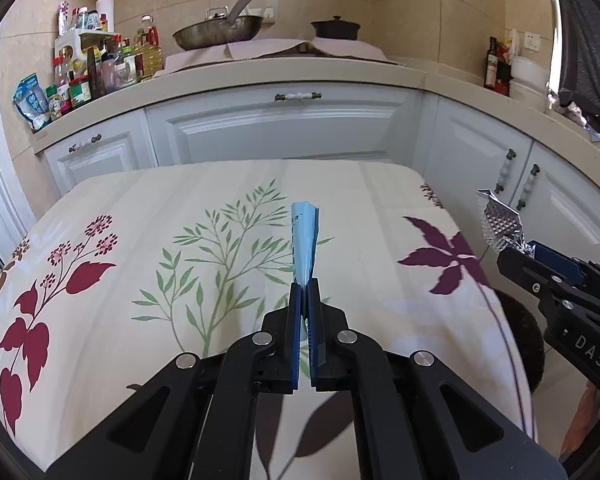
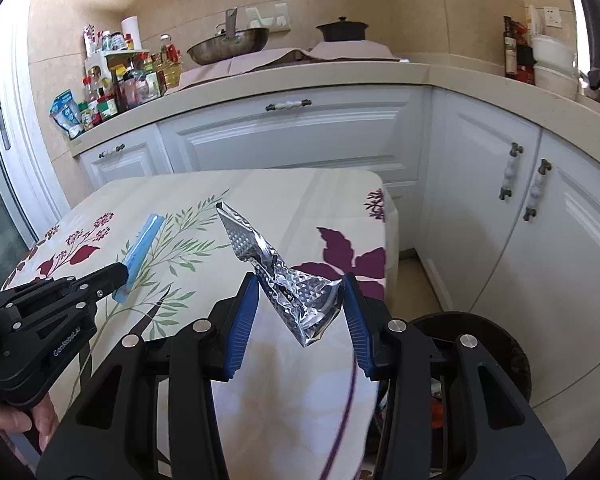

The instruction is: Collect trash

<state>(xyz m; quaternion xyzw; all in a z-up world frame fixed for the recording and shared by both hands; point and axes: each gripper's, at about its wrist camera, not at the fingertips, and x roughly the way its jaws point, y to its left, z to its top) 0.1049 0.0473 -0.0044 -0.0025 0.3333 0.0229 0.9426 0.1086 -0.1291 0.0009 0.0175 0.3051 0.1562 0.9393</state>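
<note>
My left gripper (image 1: 305,285) is shut on a flat light-blue wrapper (image 1: 305,240), which sticks up from its tips above the flower-print tablecloth (image 1: 148,216). In the right wrist view the same blue wrapper (image 2: 142,242) shows at the left, pinched in the left gripper (image 2: 121,276). My right gripper (image 2: 300,292) is shut on a crumpled silver foil wrapper (image 2: 284,280); both blue pads press its sides, and its long end points up and to the left. The foil wrapper (image 1: 500,224) appears at the right edge of the left wrist view too.
A dark round bin (image 2: 488,344) stands on the floor beside the table's right edge. White cabinets (image 2: 292,132) and a counter with a wok (image 2: 230,46), a black pot (image 2: 342,30) and several bottles (image 2: 132,76) lie beyond the table. A hand (image 2: 40,424) holds the left gripper's handle.
</note>
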